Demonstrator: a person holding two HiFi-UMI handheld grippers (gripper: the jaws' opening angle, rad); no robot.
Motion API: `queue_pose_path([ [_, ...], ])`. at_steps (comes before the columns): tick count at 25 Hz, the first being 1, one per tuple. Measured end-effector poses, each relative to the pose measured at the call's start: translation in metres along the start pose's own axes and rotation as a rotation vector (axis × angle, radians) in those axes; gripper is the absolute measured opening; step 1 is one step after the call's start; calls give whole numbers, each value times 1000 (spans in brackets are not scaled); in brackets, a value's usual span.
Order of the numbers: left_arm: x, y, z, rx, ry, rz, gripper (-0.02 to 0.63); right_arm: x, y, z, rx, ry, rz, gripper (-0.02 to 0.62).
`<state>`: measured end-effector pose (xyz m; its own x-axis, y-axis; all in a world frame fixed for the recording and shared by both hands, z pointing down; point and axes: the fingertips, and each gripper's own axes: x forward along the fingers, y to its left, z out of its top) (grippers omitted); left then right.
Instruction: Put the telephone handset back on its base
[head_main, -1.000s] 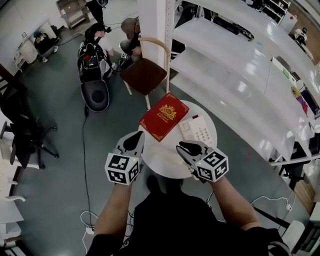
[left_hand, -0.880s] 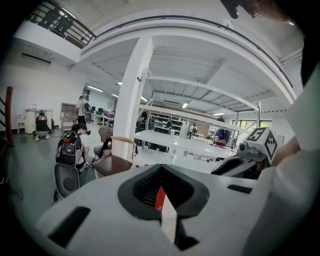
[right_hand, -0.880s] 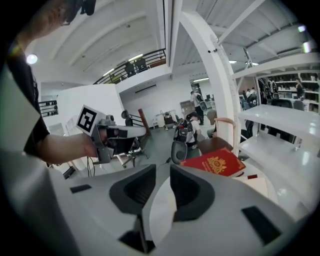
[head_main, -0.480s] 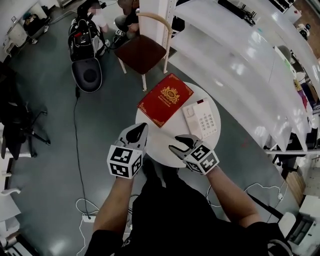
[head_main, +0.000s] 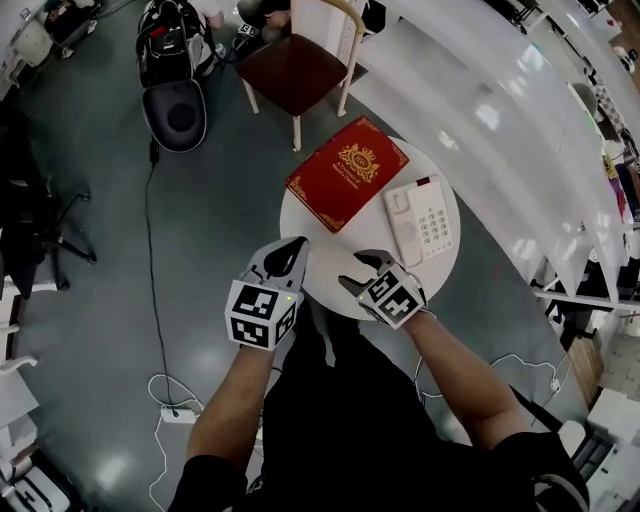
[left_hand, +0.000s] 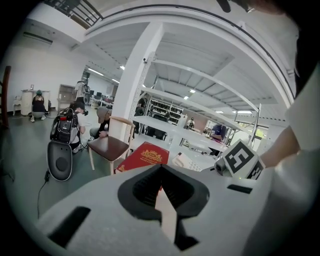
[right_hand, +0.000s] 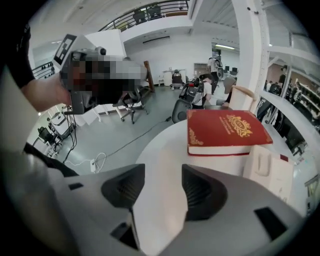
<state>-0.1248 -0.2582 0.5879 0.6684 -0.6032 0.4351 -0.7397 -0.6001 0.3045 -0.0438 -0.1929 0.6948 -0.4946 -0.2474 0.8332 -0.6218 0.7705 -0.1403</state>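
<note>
While both tongs hang low over the near rim, the round white bench (head_main: 335, 235) spreads under and ahead of them.

Red book (head_main: 347, 172): flat, ahead of the left tongs (head_main: 292, 248), overhanging the far rim.

Telephone (head_main: 425, 222): ahead and right of the right tongs (head_main: 361, 271), just beside the book, close to the rim.

Handset (head_main: 401, 224): lies along the base's book side; seated or merely resting there, cannot tell.

Left tongs: drawn narrow, nothing in them.

Right tongs: have just been opening, now wide, only bare bench top between. Neither touches the telephone.

Risks, as judged: the book crowds the handset's side, so one jaw may catch the cover and skew the grip. With smooth plastic and a light base, a push instead of a pinch could skid the whole telephone toward the rim.
</note>
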Motion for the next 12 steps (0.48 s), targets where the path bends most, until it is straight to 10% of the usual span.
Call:
queue_pose_path([
  [12, -16, 14, -24, -33, 28, 9, 9, 41, -13, -28, -114, 156, -77, 253],
])
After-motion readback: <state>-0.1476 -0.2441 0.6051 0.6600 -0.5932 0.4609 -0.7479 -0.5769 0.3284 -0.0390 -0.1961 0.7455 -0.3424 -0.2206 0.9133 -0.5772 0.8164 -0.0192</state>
